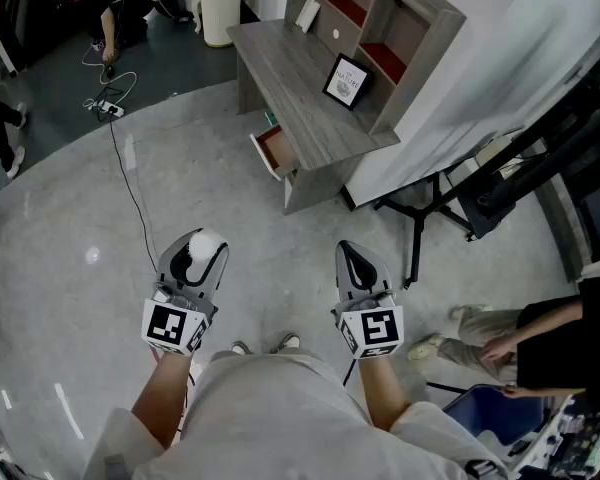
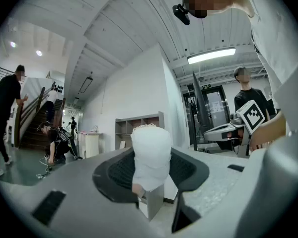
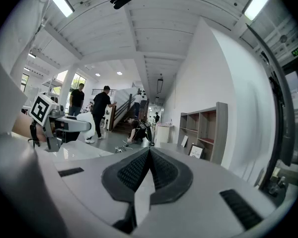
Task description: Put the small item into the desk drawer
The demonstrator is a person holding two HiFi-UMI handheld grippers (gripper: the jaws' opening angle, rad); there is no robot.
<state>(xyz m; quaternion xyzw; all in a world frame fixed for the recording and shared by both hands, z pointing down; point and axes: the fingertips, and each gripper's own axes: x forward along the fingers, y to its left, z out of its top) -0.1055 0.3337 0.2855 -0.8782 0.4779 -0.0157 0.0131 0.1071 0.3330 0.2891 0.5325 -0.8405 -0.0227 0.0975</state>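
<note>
My left gripper [image 1: 202, 251] is shut on a small white roll [image 1: 206, 242], which stands upright between the dark pads [image 2: 120, 171] in the left gripper view as a white roll [image 2: 150, 155]. My right gripper [image 1: 356, 264] is shut with nothing in it; its two pads [image 3: 161, 169] meet at the tips. The grey wooden desk [image 1: 300, 80] stands ahead across the floor, well beyond both grippers. Its drawer [image 1: 274, 150] with a reddish inside is pulled open on the near left side.
On the desk are a shelf unit [image 1: 378, 28] and a framed picture [image 1: 346, 80]. A black stand [image 1: 432, 206] is to the right of the desk. One person [image 1: 525, 343] sits at the lower right, another [image 1: 115, 3] crouches at the far left beside a cable [image 1: 128, 183] on the floor.
</note>
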